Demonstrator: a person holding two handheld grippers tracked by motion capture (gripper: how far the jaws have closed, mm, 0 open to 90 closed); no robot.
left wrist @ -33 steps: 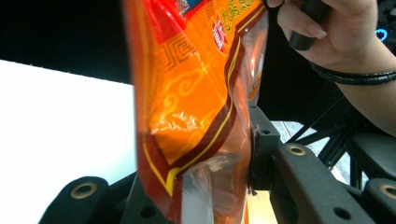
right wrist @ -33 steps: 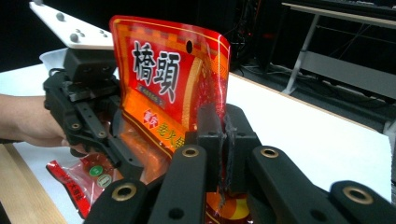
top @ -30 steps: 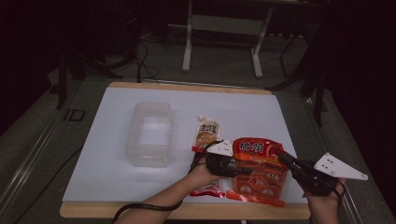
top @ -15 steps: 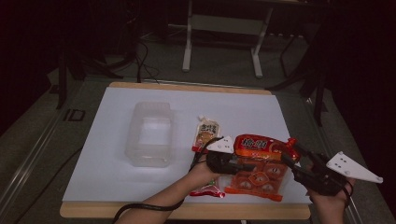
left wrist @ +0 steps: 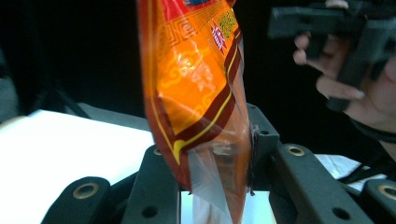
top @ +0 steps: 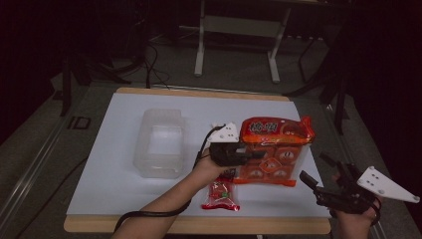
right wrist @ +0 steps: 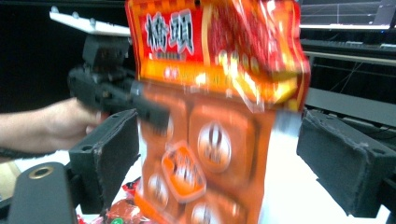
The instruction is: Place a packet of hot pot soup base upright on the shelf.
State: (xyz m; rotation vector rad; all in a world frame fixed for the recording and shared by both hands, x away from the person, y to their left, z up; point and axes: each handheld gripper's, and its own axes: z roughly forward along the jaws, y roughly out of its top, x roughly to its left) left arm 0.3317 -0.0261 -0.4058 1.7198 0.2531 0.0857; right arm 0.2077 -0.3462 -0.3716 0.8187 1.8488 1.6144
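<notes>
While the right gripper [top: 323,177] hung at the near right edge of the table [top: 114,164], its jaws stood wide apart with nothing pressed between them; they had just been opening. In the right gripper view the orange snack bag [right wrist: 210,107] showed between the two black pads [right wrist: 336,158], clear of both. Near the front edge, left of that gripper, a small red packet [top: 221,195] lay flat on the white surface. Just beyond it the left gripper [top: 251,155], held in the person's left hand [top: 206,167], was clamped on the left edge of the orange snack bag [top: 273,149], which hung upright above the table's right half, its printed face turned toward the near side. In the left gripper view the jaws pinched the bag's [left wrist: 196,93] lower clear seam, and the other hand with its gripper [left wrist: 336,32] showed farther off at upper right. To the left of the bag, a clear plastic container [top: 161,142] sat open and upright on the table, well apart from both grippers. Farther back, beyond the table's far edge, a metal stand [top: 236,30] rose from the dark floor.
</notes>
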